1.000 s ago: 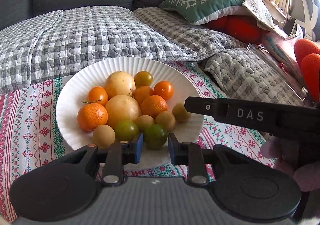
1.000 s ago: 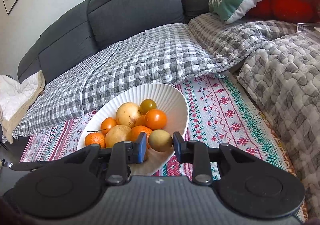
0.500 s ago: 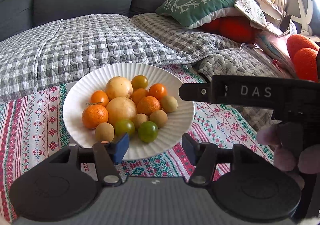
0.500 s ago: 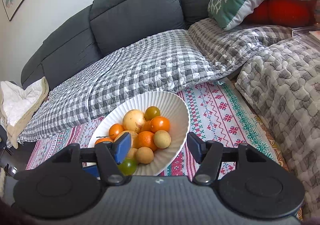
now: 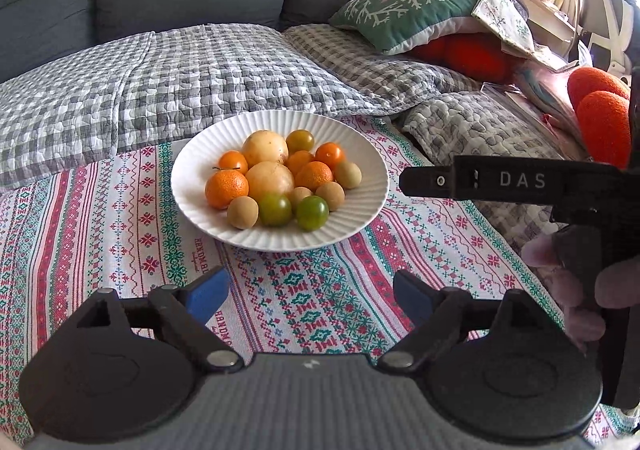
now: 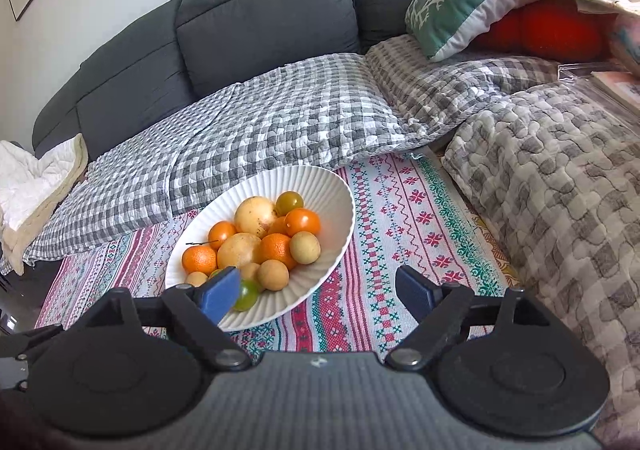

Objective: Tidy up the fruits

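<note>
A white ribbed plate sits on the patterned cloth and holds several fruits: two pale yellow round ones, oranges, green tomatoes and small tan fruits. The plate also shows in the right wrist view. My left gripper is open and empty, well back from the plate's near rim. My right gripper is open and empty, near the plate's right front; its left pad hides part of a green tomato. The right gripper's body shows at right in the left wrist view.
The patterned cloth lies on a low surface before a grey sofa. Checked quilts lie behind the plate and a thick quilt to the right. A green cushion and red cushions lie at the far right.
Both grippers opened, letting a green tomato and a tan fruit onto the plate, then pulled back from it. The plate now looks smaller and farther in both views.
</note>
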{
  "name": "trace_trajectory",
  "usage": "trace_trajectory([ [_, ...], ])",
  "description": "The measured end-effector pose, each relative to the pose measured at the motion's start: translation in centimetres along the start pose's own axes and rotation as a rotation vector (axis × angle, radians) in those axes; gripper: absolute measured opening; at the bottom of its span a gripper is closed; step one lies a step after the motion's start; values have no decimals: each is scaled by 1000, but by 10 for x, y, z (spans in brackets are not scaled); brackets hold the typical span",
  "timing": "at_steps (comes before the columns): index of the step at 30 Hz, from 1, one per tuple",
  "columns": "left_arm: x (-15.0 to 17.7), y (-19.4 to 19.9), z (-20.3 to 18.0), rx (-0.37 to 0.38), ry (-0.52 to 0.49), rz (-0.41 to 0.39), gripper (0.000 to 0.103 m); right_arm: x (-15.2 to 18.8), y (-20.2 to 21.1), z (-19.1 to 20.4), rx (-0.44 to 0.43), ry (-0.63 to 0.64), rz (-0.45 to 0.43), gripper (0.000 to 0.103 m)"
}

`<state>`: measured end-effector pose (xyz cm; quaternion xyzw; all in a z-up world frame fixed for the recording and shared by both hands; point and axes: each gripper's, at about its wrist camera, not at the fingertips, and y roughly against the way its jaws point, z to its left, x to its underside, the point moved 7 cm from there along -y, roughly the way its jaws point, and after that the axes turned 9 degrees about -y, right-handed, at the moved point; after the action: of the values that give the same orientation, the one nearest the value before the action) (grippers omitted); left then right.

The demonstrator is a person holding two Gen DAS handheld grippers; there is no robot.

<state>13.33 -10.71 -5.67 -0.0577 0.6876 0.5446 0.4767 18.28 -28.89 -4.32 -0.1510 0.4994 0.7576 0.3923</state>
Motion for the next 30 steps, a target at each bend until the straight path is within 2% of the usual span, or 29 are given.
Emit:
trace_trajectory([
  [4, 13, 14, 0, -21, 8, 12, 94, 10, 7, 2, 29, 39, 20, 88],
  [10, 31, 34, 7, -61, 56, 35, 97, 22, 20, 7, 58, 76, 46, 91],
  [17, 48, 49, 19, -101, 118, 51, 97, 44, 37, 15, 85, 153, 74, 93],
  [27, 70, 57, 22, -151, 148, 91, 97, 76, 57, 11, 149, 251, 102, 96],
  [30, 74, 60, 19, -177, 147, 94, 97, 82, 59, 5, 168, 238, 114, 96],
])
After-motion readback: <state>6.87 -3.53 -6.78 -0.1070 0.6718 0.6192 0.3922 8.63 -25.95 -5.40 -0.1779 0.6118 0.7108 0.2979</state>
